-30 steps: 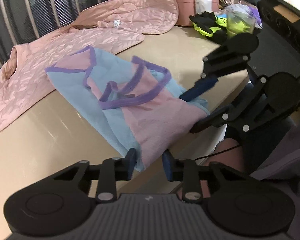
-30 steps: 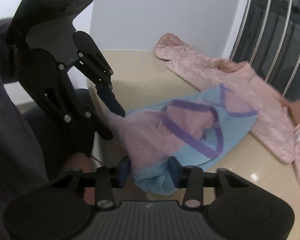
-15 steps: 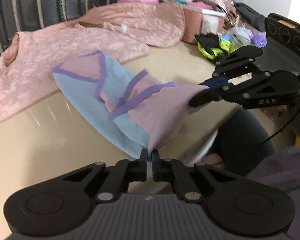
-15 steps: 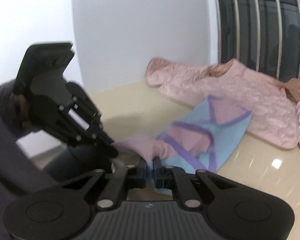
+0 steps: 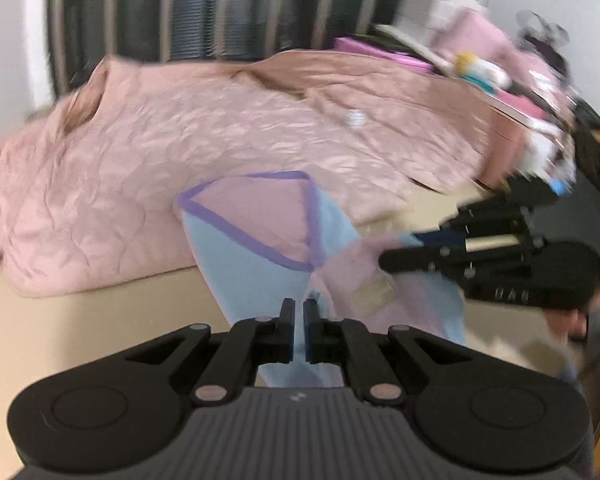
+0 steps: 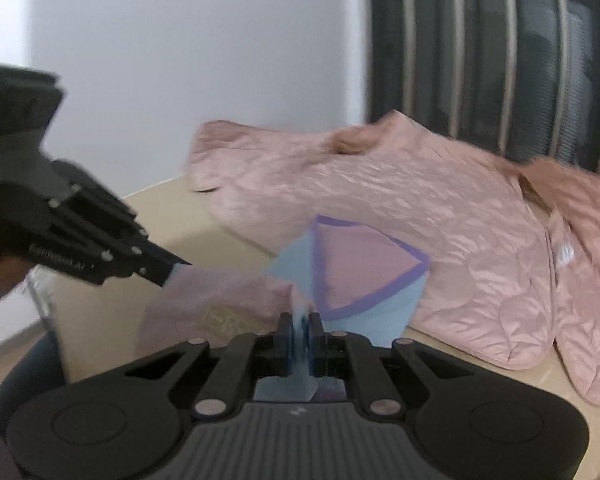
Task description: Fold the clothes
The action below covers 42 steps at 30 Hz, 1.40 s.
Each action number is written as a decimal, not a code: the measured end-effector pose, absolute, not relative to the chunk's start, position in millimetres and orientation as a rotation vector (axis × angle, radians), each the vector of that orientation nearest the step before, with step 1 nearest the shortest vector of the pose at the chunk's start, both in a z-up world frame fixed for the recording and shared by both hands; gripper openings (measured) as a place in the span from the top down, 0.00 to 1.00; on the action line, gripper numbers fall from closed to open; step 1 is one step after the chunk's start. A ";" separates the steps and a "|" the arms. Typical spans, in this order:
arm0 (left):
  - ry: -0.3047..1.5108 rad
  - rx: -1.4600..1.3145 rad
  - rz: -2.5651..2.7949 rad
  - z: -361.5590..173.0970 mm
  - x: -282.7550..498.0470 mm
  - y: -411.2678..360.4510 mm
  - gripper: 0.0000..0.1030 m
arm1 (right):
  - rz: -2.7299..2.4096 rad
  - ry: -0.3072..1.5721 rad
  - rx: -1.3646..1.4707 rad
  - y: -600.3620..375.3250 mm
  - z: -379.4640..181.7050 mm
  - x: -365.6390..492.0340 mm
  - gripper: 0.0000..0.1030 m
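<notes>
The blue and pink top [image 5: 260,256], earlier flat on the desk [image 5: 80,320], was pinched tight by both tongs [image 5: 299,334] [image 6: 300,338] and lifted toward twelve o'clock, so folding was begun.

A beige table [image 5: 80,320] is seen before a dark slatted panel [image 6: 500,40] and a white wall [image 6: 180,60]. Blurred pink boxes [image 5: 512,136] and mixed clutter [image 5: 480,68] are piled at the table's far right end.
</notes>
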State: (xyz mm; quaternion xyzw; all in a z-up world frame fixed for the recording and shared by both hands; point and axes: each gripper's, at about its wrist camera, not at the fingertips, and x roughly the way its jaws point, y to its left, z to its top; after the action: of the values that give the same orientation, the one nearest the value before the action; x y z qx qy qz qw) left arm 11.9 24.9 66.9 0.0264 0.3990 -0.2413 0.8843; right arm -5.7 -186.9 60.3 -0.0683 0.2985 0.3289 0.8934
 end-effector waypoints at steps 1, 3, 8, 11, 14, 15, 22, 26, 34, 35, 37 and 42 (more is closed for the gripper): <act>0.851 0.029 -0.453 62.0 19.7 24.8 0.93 | 0.658 0.638 -0.113 -186.7 54.1 5.4 0.92; 0.858 -0.012 -0.398 58.1 22.7 29.8 0.87 | 0.614 0.663 -0.068 -187.7 43.2 19.7 0.88; 0.847 -0.162 -0.390 56.4 0.6 50.3 0.48 | 0.477 0.612 0.041 -211.5 48.2 2.5 0.67; 0.869 -0.258 -0.394 48.0 -3.7 55.6 0.47 | 0.483 0.593 0.206 -237.5 50.6 -18.3 0.56; 0.899 -0.330 -0.397 38.1 0.3 54.4 0.47 | 0.530 0.630 0.235 -237.0 38.2 -27.9 0.56; 0.903 -0.336 -0.396 35.5 1.7 51.5 0.47 | 0.542 0.642 0.235 -234.4 33.4 -29.4 0.56; 0.871 -0.367 -0.436 37.8 -5.1 49.4 0.66 | 0.584 0.747 0.244 -214.7 9.2 -20.6 0.97; 0.869 -0.392 -0.454 41.3 -13.6 59.6 0.94 | 0.836 0.758 0.458 -217.4 20.6 -26.4 0.98; 0.909 -0.343 -0.248 36.7 -6.8 62.7 0.56 | 0.619 0.770 0.363 -213.1 16.1 -18.9 0.85; 0.903 -0.345 -0.207 36.0 -7.8 64.5 0.53 | 0.624 0.762 0.359 -213.8 16.4 -22.4 0.77; 0.898 -0.358 -0.161 34.5 -9.9 70.3 0.53 | 0.633 0.725 0.347 -219.5 20.8 -31.1 0.58; 0.879 -0.389 -0.150 40.8 -16.0 83.2 0.52 | 0.641 0.651 0.278 -234.0 37.5 -53.7 0.56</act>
State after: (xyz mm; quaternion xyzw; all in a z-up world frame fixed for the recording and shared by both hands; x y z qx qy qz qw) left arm -16.0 83.2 40.8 -0.1867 0.4223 -0.0719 0.8841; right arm -53.7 -234.0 37.5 0.1337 0.3133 0.3086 0.8881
